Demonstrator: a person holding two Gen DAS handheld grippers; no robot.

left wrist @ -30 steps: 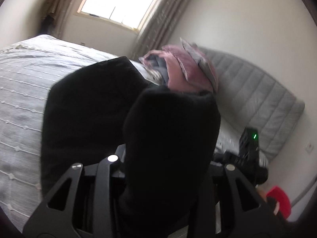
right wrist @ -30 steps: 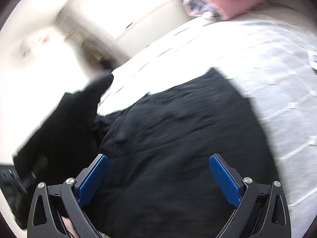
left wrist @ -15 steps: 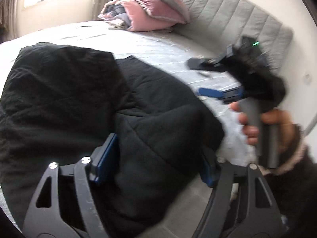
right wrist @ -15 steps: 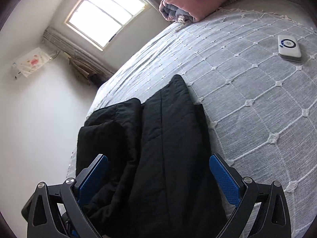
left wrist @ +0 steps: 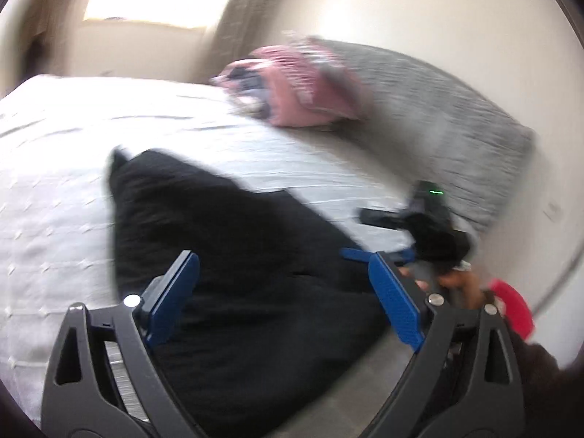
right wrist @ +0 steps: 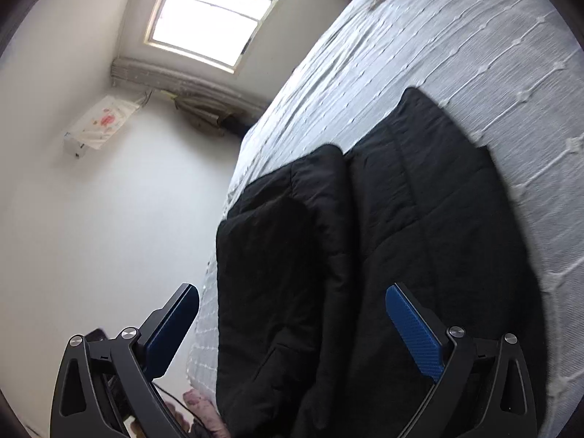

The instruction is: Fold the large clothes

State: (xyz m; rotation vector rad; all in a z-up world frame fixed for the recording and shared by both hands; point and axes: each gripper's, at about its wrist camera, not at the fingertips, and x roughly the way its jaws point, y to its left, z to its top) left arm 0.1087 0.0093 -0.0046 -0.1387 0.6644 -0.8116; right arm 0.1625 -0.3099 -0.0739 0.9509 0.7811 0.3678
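Note:
A black padded jacket (left wrist: 237,255) lies folded on the bed, one dark layer doubled over the other (right wrist: 401,237). My left gripper (left wrist: 283,255) hovers just above its near part. Its jaws are opening, and the blue pads (left wrist: 175,292) stand wide apart and press on nothing. In the right wrist view my right gripper (right wrist: 292,288) is open over the jacket's near end by the bed's side edge, with nothing between its fingers. The left wrist view also shows the right gripper (left wrist: 359,235), held in a hand (left wrist: 452,281) at the jacket's right side.
A pale grey quilted bedspread (left wrist: 54,182) covers the bed (right wrist: 474,54). Pink pillows and folded bedding (left wrist: 303,87) lie at the far end against a grey padded headboard (left wrist: 456,109). A window (right wrist: 219,11) is beyond. A red thing (left wrist: 514,306) sits low at the right.
My left gripper let go of the black fold it held and opened wide; the fold now lies on the jacket. The right gripper stayed open while its view rolled toward the bed's edge.

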